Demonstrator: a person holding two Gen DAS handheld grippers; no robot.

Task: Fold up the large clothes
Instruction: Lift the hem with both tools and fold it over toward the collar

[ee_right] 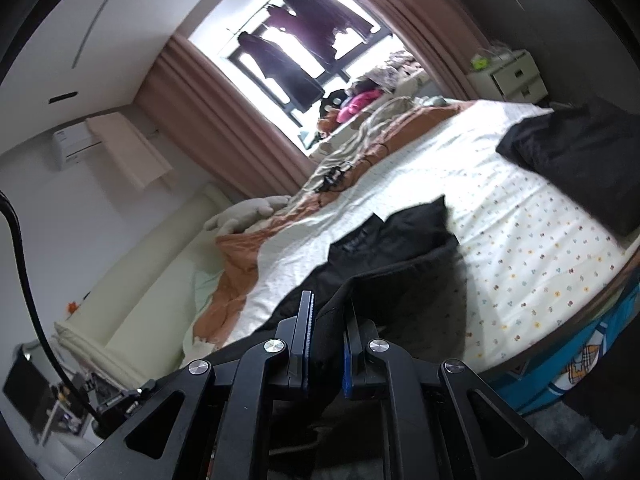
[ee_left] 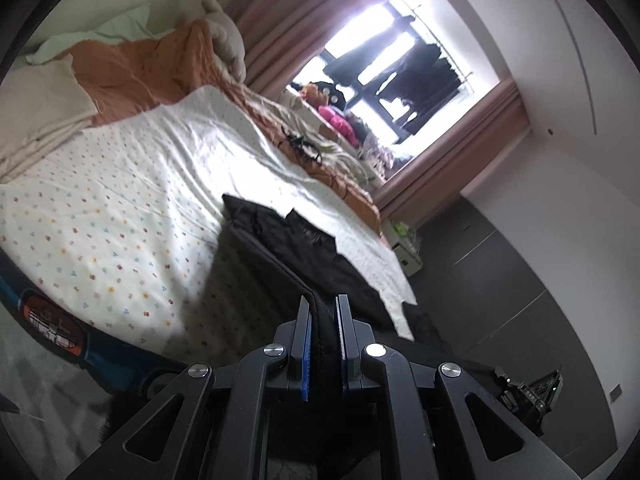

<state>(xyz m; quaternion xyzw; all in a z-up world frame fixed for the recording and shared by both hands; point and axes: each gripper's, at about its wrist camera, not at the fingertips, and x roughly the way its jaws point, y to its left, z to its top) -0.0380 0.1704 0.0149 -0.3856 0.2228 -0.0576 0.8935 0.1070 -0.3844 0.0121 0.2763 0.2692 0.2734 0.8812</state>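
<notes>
Jaws of left gripper (ee_left: pixel 323 308) nearly closed, pinching hem of black garment (ee_left: pixel 280 240). Right gripper (ee_right: pixel 329 304) same: narrow gap, black cloth clamped between pads. 2 grips at separate edge points, likely so garment hangs spread for fold. Rest of garment trails forward onto floral sheet (ee_left: pixel 120 200) on bed. Second dark garment (ee_right: pixel 580 152) lies apart, near bed's far corner. Orange quilt (ee_left: pixel 132 76) bunched beyond sheet.

a home bedroom: a bed (ee_left: pixel 120 208) with flowered sheet, pink curtains (ee_right: pixel 192 112), laundry at the window (ee_left: pixel 400 64).

Black garment (ee_left: pixel 296 240) draped over bed
</notes>
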